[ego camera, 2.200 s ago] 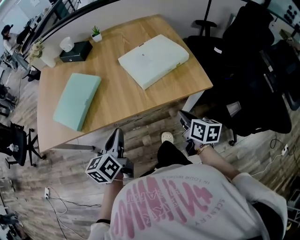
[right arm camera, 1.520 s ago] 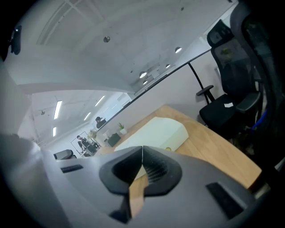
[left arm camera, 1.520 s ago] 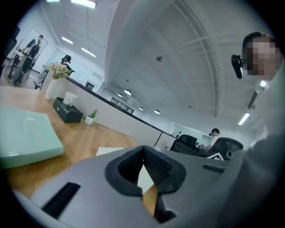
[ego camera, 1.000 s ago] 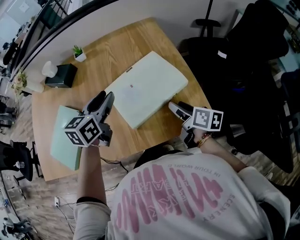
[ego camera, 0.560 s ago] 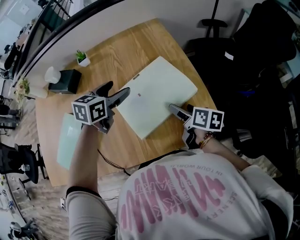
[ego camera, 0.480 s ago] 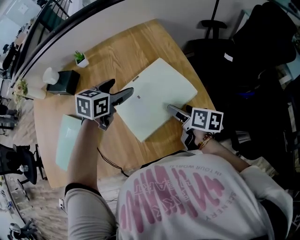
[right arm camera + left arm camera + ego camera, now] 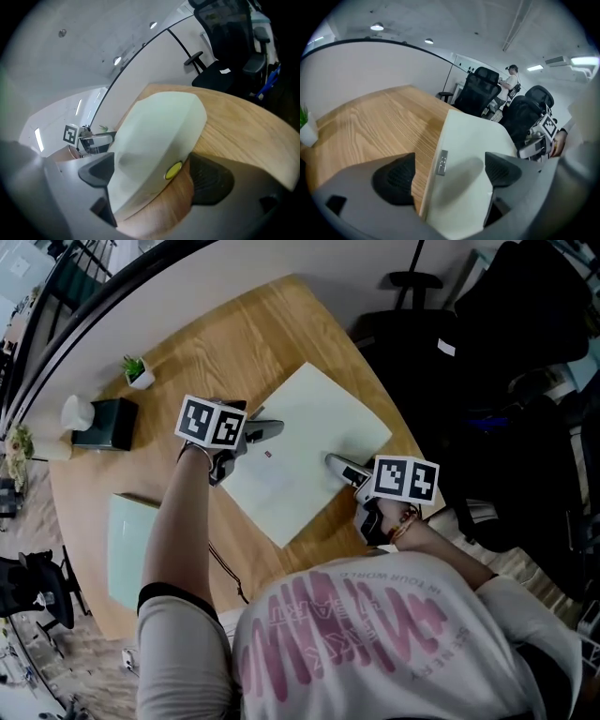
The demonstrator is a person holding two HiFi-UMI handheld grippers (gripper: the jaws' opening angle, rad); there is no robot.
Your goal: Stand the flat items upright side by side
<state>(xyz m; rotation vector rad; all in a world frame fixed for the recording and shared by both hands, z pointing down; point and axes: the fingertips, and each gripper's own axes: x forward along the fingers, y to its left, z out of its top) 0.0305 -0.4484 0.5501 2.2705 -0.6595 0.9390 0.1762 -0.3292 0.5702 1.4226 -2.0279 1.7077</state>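
Pair of hand-held grippers, both with jaws apart, facing one another.
Left gripper (image 7: 263, 425): carried on a bare forearm (image 7: 178, 521) stretched forward, tipped downward and pointing to the right. Its jaws had just been opening and stood wide, with an edge of the pale flat case (image 7: 309, 413) between them and no pad pressing. Right gripper (image 7: 335, 464): held near the body by the right hand (image 7: 380, 519), tipped downward and pointing left. Its jaws had likewise just been opening, astride the case's opposite edge and not pressing on it.

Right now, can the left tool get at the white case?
Likely yes: the left tool has just been opening its jaws, which straddle the edge of the white case; nothing blocks them.
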